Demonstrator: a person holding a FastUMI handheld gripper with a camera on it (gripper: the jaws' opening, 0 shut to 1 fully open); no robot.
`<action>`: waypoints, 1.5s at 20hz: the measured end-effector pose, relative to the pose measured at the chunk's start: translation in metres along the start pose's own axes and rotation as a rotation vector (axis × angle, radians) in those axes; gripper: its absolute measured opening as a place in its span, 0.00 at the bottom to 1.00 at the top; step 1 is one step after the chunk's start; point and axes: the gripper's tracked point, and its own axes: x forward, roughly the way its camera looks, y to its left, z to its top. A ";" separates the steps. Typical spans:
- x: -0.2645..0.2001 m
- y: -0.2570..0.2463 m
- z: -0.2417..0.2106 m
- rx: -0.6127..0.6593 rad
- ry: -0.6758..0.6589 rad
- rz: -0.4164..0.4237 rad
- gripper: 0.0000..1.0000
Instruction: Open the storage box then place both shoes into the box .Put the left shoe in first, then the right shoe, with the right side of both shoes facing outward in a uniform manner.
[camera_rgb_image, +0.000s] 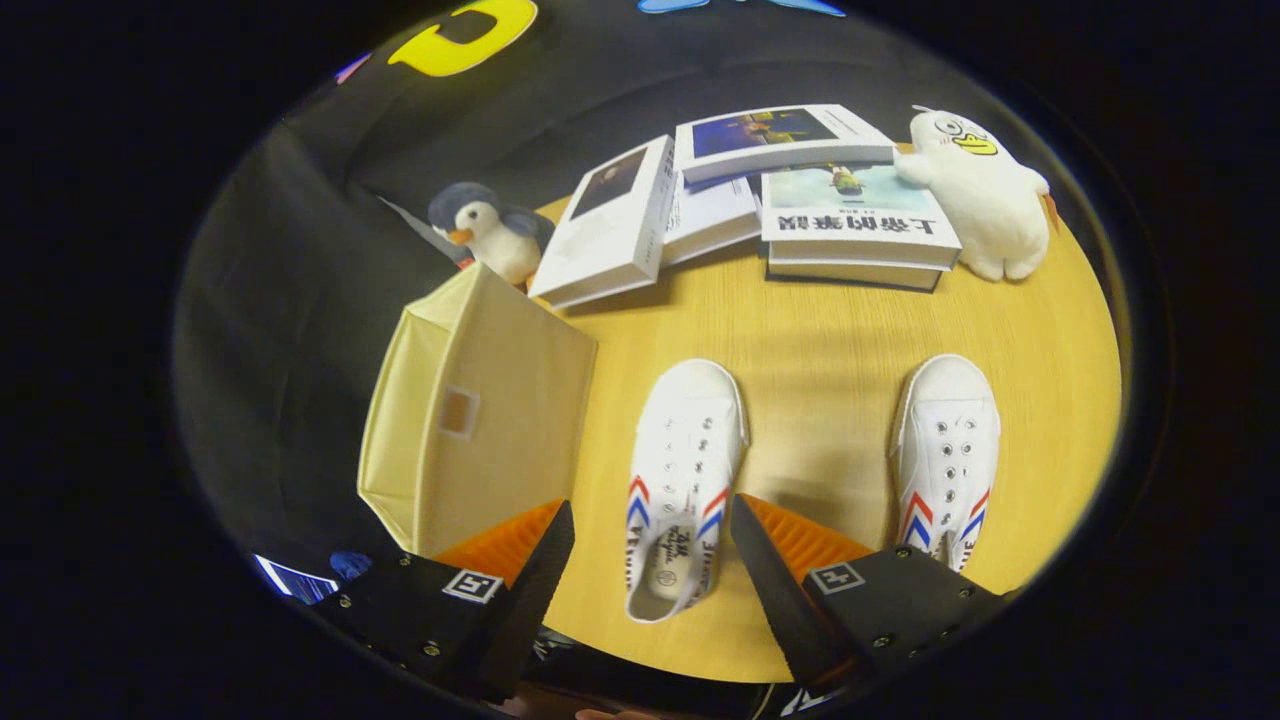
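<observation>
1. Progress is at the very start, by my reading: the storage box (480, 410) stands at the near left edge of the table (830, 330) with its lid down, and nothing shows that it has been opened.
2. Both shoes are outside the box, resting on the table with toes pointing away from the gripper (652, 565). The left shoe (685, 480) lies between the fingers and just ahead of them, beside the box. The right shoe (948, 455) sits well apart from it, just ahead of the right finger, which hides its heel.
3. Fingers are spread wide and hold nothing; neither touches a shoe or the box.
4. Left to do, judged from this: lift the lid, put in the left shoe, then the right, each with its right side facing outward.
5. Surface: a round table of pale yellow wood grain, smooth and bare around the shoes.
6. Far side of the table: several books (760, 190) in a loose overlapping cluster, a penguin toy (490, 235) just beyond the box, and a white plush toy (975, 195) leaning at the end of the books.
7. Room: dark cloth hangs behind the table as the booth's wall, and the floor around it is too dim to read.
</observation>
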 end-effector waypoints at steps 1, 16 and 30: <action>0.005 -0.006 -0.006 -0.014 0.021 -0.017 0.95; 0.065 -0.039 -0.038 -0.180 0.213 -0.184 0.72; 0.034 -0.001 -0.035 0.015 0.275 -0.045 0.06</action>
